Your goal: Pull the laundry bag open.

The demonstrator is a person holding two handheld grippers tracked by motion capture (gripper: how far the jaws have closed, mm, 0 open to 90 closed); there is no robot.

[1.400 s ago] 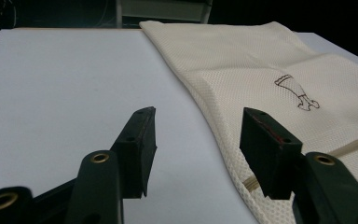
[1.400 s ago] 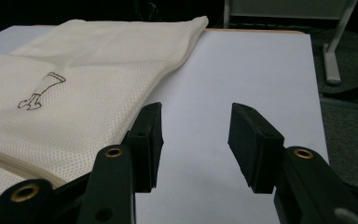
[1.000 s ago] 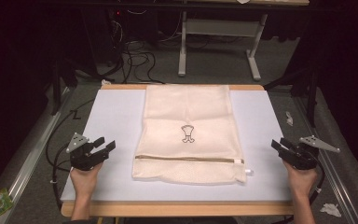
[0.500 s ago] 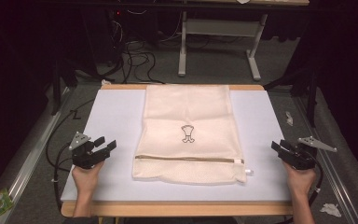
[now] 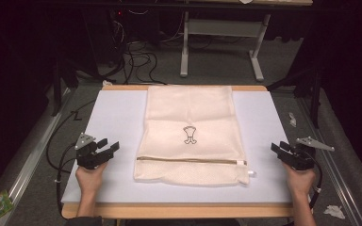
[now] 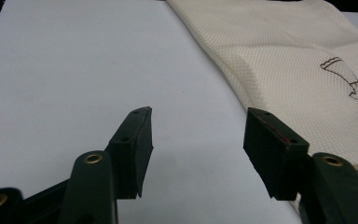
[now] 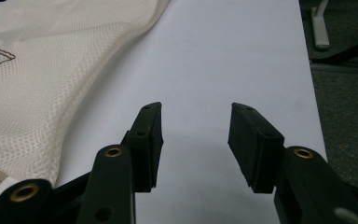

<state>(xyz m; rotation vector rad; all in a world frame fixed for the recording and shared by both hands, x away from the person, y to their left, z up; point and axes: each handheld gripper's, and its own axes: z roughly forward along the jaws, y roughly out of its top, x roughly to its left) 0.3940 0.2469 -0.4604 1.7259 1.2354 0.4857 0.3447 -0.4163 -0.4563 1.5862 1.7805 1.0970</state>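
A cream mesh laundry bag (image 5: 188, 117) lies flat in the middle of the white table mat (image 5: 113, 117). It has a small dark printed emblem (image 5: 189, 135) and a zipper (image 5: 188, 160) running across near its front end. My left gripper (image 5: 109, 145) rests on the mat just left of the bag, open. Its jaws have just been opening, with nothing between them. In the left gripper view (image 6: 199, 112) the bag (image 6: 298, 70) lies to the right of the jaws. My right gripper (image 5: 277, 147) sits open and empty right of the bag. In the right gripper view (image 7: 196, 106) the bag (image 7: 37, 84) lies to the left.
The mat lies on a wooden table whose front edge (image 5: 179, 210) runs along the bottom. Black cables (image 5: 61, 141) trail off the left side. A metal desk frame (image 5: 221, 42) stands behind. Paper scraps (image 5: 333, 212) lie on the floor at the right.
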